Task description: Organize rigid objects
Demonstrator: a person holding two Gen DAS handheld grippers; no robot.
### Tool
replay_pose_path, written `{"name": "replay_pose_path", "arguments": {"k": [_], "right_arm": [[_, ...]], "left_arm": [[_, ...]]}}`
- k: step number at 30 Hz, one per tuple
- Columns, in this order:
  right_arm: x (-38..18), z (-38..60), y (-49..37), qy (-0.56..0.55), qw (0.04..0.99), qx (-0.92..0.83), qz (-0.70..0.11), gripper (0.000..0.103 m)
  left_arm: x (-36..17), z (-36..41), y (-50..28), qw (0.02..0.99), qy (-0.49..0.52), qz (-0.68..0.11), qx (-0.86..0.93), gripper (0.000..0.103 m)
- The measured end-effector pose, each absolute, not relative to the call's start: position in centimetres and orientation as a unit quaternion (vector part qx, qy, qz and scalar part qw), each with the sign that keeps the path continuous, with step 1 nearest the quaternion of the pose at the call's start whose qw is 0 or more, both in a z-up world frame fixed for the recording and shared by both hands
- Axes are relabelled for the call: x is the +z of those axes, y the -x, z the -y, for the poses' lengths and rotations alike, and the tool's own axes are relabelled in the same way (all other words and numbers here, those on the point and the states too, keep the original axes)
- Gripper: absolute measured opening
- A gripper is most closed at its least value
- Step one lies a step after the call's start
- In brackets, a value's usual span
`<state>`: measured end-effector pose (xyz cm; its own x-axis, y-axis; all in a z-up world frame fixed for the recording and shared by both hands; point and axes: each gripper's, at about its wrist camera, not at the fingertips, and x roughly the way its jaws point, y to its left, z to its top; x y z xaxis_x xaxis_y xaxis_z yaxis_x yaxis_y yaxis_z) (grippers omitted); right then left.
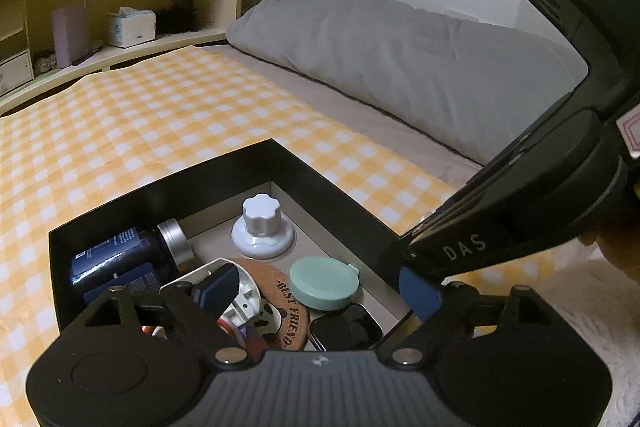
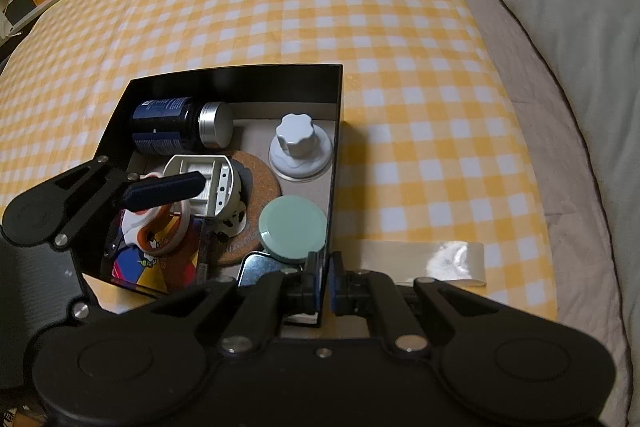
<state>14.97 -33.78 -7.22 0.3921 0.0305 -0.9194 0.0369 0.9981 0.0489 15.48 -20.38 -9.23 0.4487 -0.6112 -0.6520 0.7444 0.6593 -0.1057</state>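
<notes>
The right gripper (image 2: 325, 279) has its jaws clamped on the right wall of the black rectangular cardboard box (image 2: 240, 75), steadying it on the yellow checked cloth (image 2: 360, 27). The left gripper (image 1: 320, 291) hangs jaws-wide over the white plastic holder (image 2: 200, 183), which lies inside. Keep the wall pinched while withdrawing the left gripper straight up, clear of the box contents.

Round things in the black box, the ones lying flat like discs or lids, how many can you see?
3. The mint green lid by the right wall, the cork coaster mid-box under the white gadget, the white knob's base at the far right corner. More may be hidden underneath.
</notes>
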Motion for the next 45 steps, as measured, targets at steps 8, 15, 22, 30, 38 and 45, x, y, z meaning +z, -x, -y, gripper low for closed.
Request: {"name": "replay_pose_path", "arguments": {"k": [8,15,22,30,38,45], "right_arm": [[-7.2,33.8,-15.0,-0.031,0.834,-0.002,-0.551,0.005],[-7.2,33.8,-15.0,-0.032,0.834,-0.002,-0.551,0.005],[-7.2,33.7,-14.9,-0.030,0.833,-0.002,-0.553,0.005],[-7.0,33.6,-15.0,-0.027,0.835,-0.009,-0.549,0.008],[-3.9,33.9,-14.6,-0.051,0.858,-0.030,-0.510,0.026],[1.2,33.1,-12.6,-0.083,0.880,-0.033,-0.467,0.064]], "left_arm": [[-8.6,20.1,-15.1,0.848,-0.104,-0.337,-0.395,0.096],[-7.7,19.3,-14.4,0.851,-0.119,-0.337,-0.384,0.101],[-6.0,18.3,-13.4,0.853,-0.125,-0.339,-0.376,0.103],[-3.2,16.3,-12.7,0.868,-0.097,-0.348,-0.341,0.103],[-0.1,13.0,-11.5,0.889,-0.062,-0.341,-0.300,0.103],[2.9,9.6,-10.3,0.898,-0.007,-0.345,-0.272,0.103]]}}
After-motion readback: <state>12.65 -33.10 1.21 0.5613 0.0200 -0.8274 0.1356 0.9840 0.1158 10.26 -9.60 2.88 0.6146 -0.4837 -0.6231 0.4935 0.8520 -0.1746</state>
